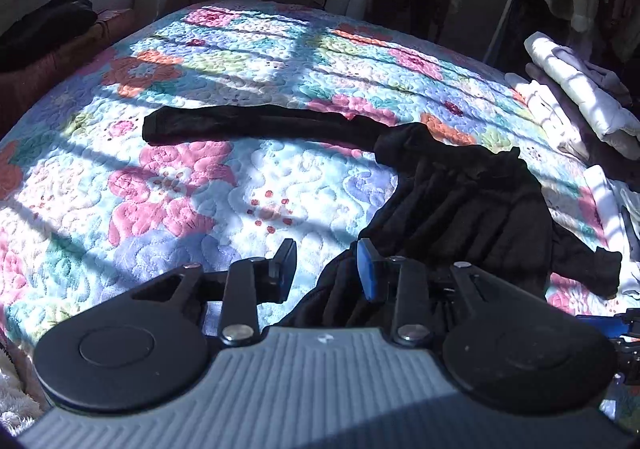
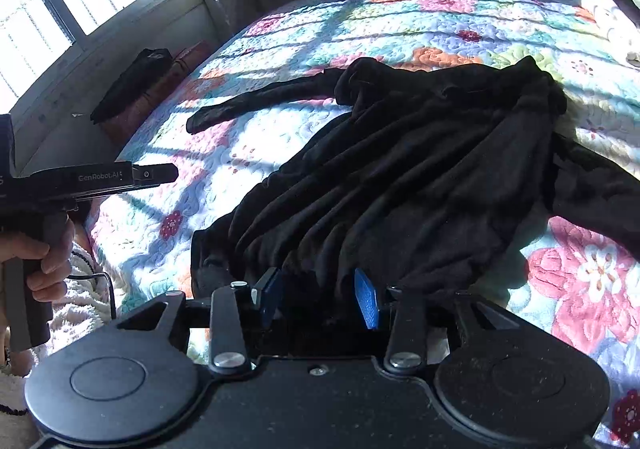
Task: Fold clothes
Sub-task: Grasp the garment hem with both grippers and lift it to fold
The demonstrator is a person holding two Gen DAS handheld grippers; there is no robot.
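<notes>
Across the bed (image 1: 224, 61), a floral quilt in pink, blue and white takes up most of both views, striped with sunlight and window shadow. On it lies a black garment (image 1: 460, 205), bunched into long pleats, with one thin sleeve (image 1: 256, 123) stretched flat toward the left and another end trailing off to the right. At the far right edge of the bed sits a stack of folded pale clothes (image 1: 576, 105). The left hand-held gripper (image 1: 326, 269) hovers low at the garment's near left corner; its jaws stand moderately apart, the right blue pad over black cloth and the left pad over bare quilt, with nothing clamped between them. The right hand-held gripper (image 2: 316, 297) is at the garment's near hem, jaws likewise parted, with gathered black folds lying between and just ahead of the pads; whether the cloth is touched by them cannot be told. From the right wrist view, the left hand (image 2: 38, 257) shows gripping its handle beside the bed's edge.
</notes>
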